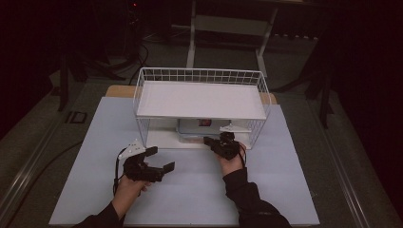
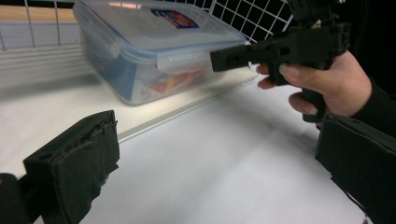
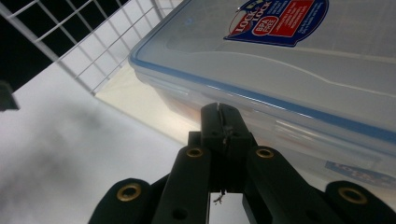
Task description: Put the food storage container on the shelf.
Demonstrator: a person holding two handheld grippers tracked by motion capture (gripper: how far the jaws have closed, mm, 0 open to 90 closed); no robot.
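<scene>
A clear plastic box (image 1: 199,127) with a blue-rimmed lid and a red and blue label stands on the lower shelf of a white wire rack (image 1: 199,72). The box fills the right gripper view (image 3: 289,65) and sits at the upper left of the left gripper view (image 2: 149,46). My right gripper (image 1: 210,141) is shut, its tip (image 3: 219,116) at the box's front lid flap, nothing seen between the jaws. From the left gripper view, the right gripper (image 2: 226,58) points at that flap. My left gripper (image 1: 161,159) stands open over the table, left of the box, its jaws (image 2: 217,163) wide apart.
The rack's upper shelf (image 1: 202,99) is a bare white board overhanging the box. Wire mesh walls (image 2: 252,18) close the rack's sides and back. A pale mat (image 1: 190,194) covers the table in front of the rack. Dark floor and a stand's legs (image 1: 192,42) lie beyond.
</scene>
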